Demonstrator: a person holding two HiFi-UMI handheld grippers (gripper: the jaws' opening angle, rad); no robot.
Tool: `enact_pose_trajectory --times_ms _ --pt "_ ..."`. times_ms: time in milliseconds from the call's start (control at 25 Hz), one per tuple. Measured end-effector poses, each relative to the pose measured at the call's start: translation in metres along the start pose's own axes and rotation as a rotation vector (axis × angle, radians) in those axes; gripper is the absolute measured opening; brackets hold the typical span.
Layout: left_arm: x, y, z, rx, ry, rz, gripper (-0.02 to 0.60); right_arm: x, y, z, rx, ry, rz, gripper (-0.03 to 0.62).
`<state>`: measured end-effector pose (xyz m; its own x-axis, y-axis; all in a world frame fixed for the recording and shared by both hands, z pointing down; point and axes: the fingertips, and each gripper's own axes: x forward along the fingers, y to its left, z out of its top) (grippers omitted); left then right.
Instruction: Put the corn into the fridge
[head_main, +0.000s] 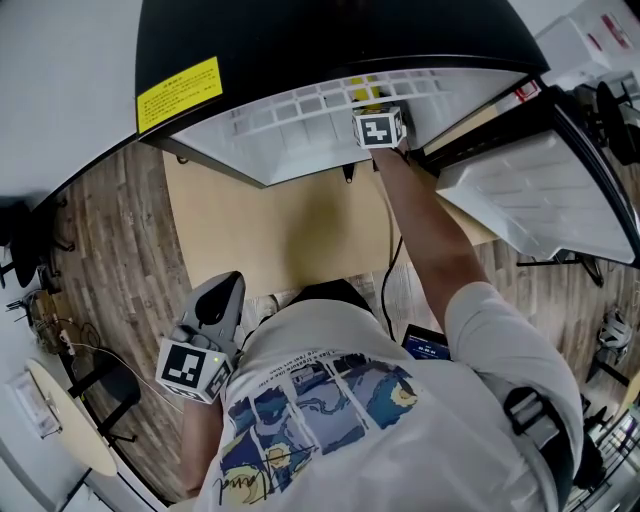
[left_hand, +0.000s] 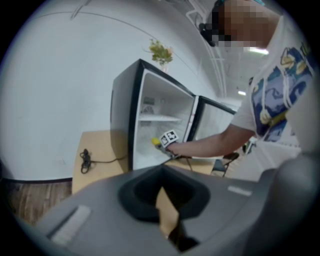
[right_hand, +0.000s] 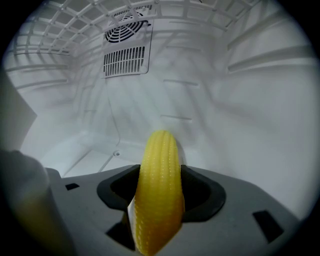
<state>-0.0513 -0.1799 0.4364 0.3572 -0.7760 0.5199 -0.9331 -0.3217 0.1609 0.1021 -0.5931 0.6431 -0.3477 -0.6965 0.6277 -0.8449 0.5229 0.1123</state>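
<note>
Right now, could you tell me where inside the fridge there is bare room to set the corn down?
The white fridge floor ahead of the corn lies bare, bordered by the back wall with its vent grille and the ribbed side wall. Nothing looks crowded; only the wire shelf closes in overhead.

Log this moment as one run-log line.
phase: placing | right gripper: shut on corn, inside fridge | left gripper: shut, empty | fridge door: open

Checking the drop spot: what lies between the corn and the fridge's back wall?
Nothing: the right gripper view shows bare space between the corn and the fridge's back wall.
</note>
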Motion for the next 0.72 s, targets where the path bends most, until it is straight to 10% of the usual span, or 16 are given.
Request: enact_pose_trajectory --times_ms 720 --pt "-0.017 -0.002 -0.005 0.019 -0.025 -0.011 0.009 -0.018 -0.001 -0.004 0.024 0.003 0.027 0.264"
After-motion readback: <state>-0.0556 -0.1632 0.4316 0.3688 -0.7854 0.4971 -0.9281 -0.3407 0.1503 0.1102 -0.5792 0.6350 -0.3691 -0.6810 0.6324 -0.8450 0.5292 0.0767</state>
